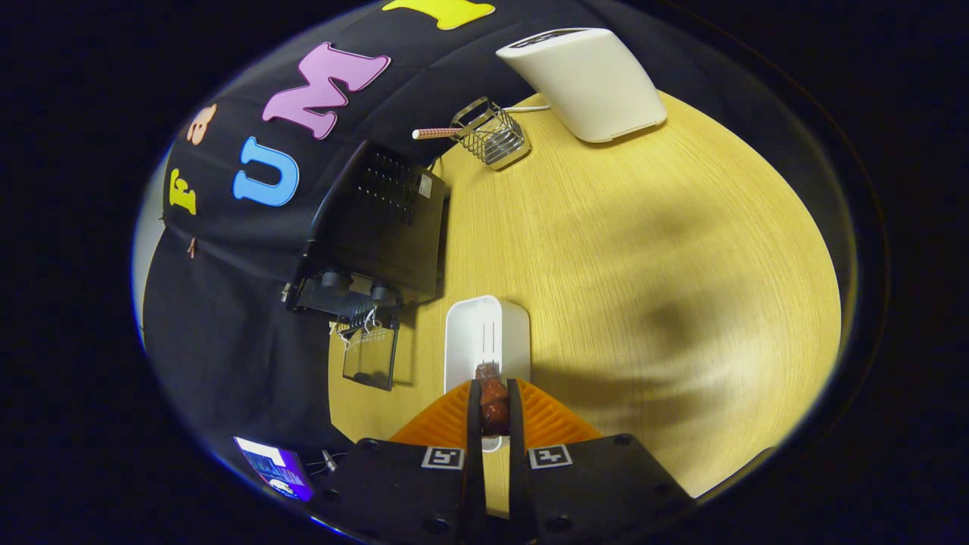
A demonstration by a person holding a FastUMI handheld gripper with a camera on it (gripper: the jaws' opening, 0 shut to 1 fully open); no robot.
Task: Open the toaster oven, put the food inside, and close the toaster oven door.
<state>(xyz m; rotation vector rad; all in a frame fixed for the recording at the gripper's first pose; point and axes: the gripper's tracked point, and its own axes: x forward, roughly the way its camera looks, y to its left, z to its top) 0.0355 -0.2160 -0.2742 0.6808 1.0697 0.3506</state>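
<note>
My gripper is shut on a reddish-brown piece of food, held between both fingers above a white tray on the wooden table. The black toaster oven stands beyond the fingers and to their left, against the booth wall. Its glass door hangs open toward the table, with two knobs showing above it. The food's far end sticks out just past the fingertips over the tray.
A wire basket with a striped stick in it sits at the back of the wooden table. A white appliance stands beyond it. A phone with a lit screen lies near the gripper's left side.
</note>
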